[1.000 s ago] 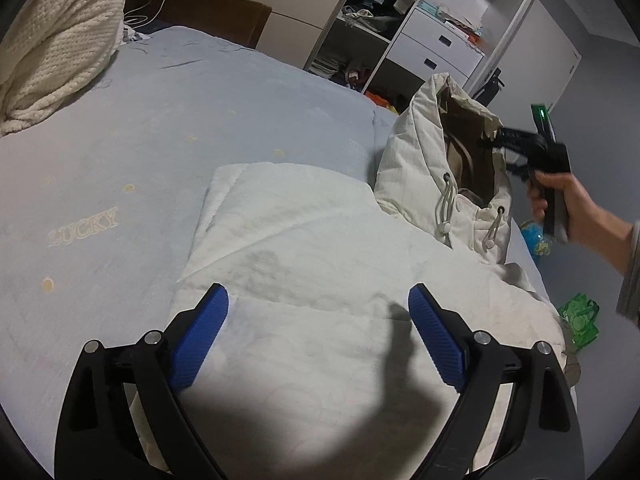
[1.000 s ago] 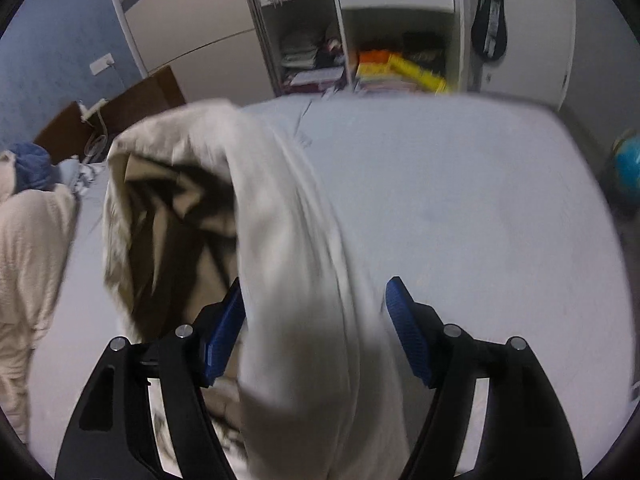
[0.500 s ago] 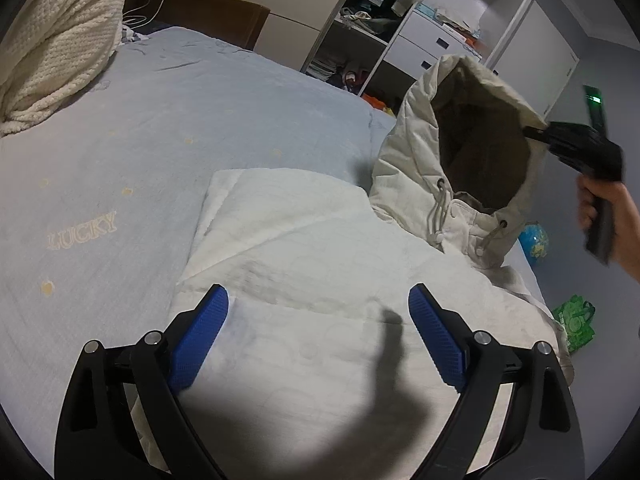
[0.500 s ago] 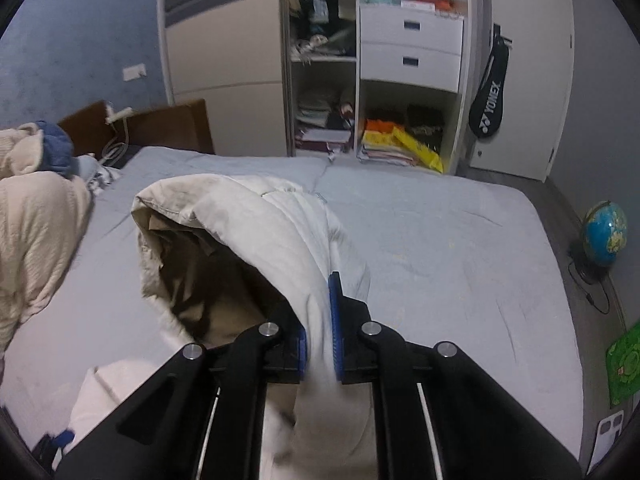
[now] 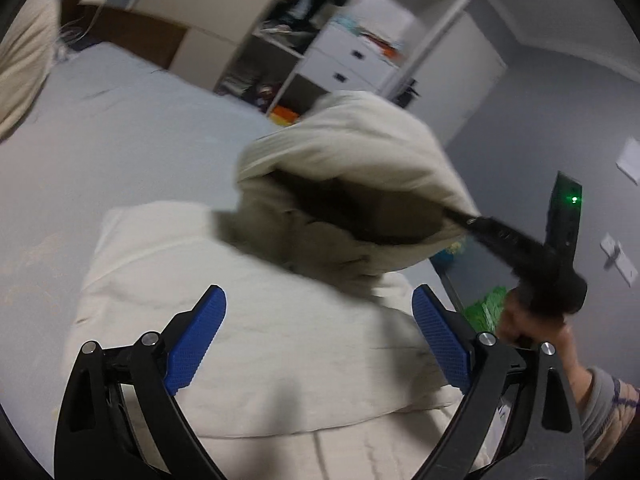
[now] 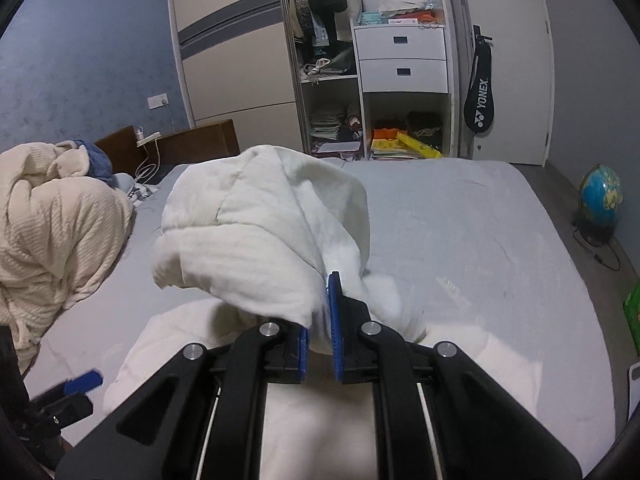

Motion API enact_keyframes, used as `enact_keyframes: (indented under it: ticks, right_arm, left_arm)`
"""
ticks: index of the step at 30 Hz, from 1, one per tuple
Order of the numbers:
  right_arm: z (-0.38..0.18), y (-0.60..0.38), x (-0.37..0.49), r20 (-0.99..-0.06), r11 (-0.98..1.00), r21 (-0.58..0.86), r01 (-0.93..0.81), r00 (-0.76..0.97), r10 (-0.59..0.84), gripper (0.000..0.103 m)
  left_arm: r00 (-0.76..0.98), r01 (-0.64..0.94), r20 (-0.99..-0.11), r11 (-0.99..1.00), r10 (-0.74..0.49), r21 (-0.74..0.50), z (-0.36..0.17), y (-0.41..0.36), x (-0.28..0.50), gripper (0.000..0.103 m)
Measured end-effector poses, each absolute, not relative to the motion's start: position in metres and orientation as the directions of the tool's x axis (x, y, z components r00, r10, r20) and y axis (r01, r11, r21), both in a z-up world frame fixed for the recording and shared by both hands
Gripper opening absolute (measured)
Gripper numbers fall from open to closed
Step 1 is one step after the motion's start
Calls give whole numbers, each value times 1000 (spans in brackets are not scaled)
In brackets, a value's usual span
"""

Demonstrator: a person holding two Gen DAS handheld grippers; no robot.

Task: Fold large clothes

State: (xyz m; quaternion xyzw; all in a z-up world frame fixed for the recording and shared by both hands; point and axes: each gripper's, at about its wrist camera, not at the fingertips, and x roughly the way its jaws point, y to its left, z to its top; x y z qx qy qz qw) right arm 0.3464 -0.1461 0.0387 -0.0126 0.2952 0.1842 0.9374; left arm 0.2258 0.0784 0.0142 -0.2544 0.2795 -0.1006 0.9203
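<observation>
A large cream padded hooded jacket (image 5: 256,356) lies partly folded on the grey-blue bed (image 5: 120,140). My right gripper (image 6: 320,312) is shut on the rim of its hood (image 6: 256,232) and holds the hood lifted above the jacket's body (image 6: 320,420). In the left wrist view the hood (image 5: 352,168) hangs over the body with its dark lining showing, and the right gripper (image 5: 460,216) pinches its edge. My left gripper (image 5: 320,336) is open and empty, low over the jacket's near part.
A cream knitted blanket (image 6: 52,232) is heaped at the bed's left. An open wardrobe with drawers (image 6: 400,56) and shelves stands beyond the bed. A globe (image 6: 600,196) and a green bag (image 5: 484,308) are on the floor at the right.
My right gripper has carried the hood up and over toward the jacket's body. The left gripper has shifted a little and stays open.
</observation>
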Motion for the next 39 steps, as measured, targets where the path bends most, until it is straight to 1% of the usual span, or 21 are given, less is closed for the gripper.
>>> enact_keyframes:
  ticks: [2, 6, 10, 13, 16, 20, 21, 22, 23, 24, 25, 27, 29, 31, 35, 36, 37, 39]
  right_arm:
    - [37, -150, 337, -555, 932, 105, -348, 757, 345, 8]
    - [32, -161, 323, -551, 934, 144, -327, 758, 350, 8]
    - [15, -174, 304, -558, 935, 181, -304, 751, 352, 8]
    - [2, -182, 290, -569, 936, 197, -293, 743, 352, 8]
    - [-12, -182, 275, -586, 936, 175, -304, 732, 348, 8]
    - [-28, -180, 261, -609, 937, 134, -321, 720, 334, 8]
    - [-32, -180, 259, -615, 939, 127, -321, 717, 328, 8]
    - [-34, -179, 257, -619, 940, 118, -320, 716, 322, 8]
    - [-37, -180, 256, -625, 941, 111, -320, 714, 316, 8]
    - [-39, -182, 254, -628, 940, 107, -323, 711, 316, 8]
    - [-40, -182, 253, -632, 942, 96, -322, 711, 307, 8]
    - [-39, -183, 249, -643, 945, 75, -317, 710, 289, 10]
    - [-33, -187, 242, -645, 949, 81, -306, 710, 284, 13]
    - [-25, -194, 234, -639, 946, 115, -303, 707, 304, 16]
    - [-7, -208, 210, -601, 919, 239, -315, 695, 395, 18]
    - [0, -212, 207, -582, 901, 290, -323, 687, 434, 28]
    - [5, -214, 206, -570, 886, 331, -325, 679, 462, 43]
    - [22, -216, 211, -533, 836, 436, -333, 653, 538, 57]
  left_arm:
    - [820, 58, -459, 848, -342, -527, 19, 66, 233, 90]
    - [809, 70, -432, 795, -399, -603, 24, 54, 252, 90]
    - [808, 65, -433, 791, -400, -609, 32, 48, 264, 90]
    - [814, 59, -451, 826, -365, -561, 42, 50, 267, 90]
    - [810, 55, -479, 856, -339, -513, 52, 49, 279, 90]
    - [777, 45, -553, 902, -302, -429, 57, 50, 307, 90]
    - [764, 46, -572, 910, -298, -412, 55, 50, 317, 86]
    - [745, 45, -599, 917, -295, -396, 51, 49, 329, 65]
    - [713, 47, -631, 919, -306, -393, 44, 48, 339, 48]
    - [684, 51, -654, 915, -323, -399, 39, 48, 345, 17]
    - [664, 53, -668, 913, -336, -405, 34, 47, 349, 15]
    - [683, 80, -644, 912, -344, -403, 36, 46, 345, 12]
    - [702, 94, -617, 905, -355, -414, 40, 45, 338, 11]
    - [725, 92, -590, 899, -355, -429, 45, 47, 331, 11]
    - [746, 92, -560, 889, -360, -448, 51, 54, 329, 11]
    - [747, 96, -557, 889, -362, -448, 52, 53, 324, 11]
    - [748, 103, -555, 890, -364, -444, 54, 52, 322, 11]
    - [748, 118, -556, 897, -363, -426, 55, 45, 316, 11]
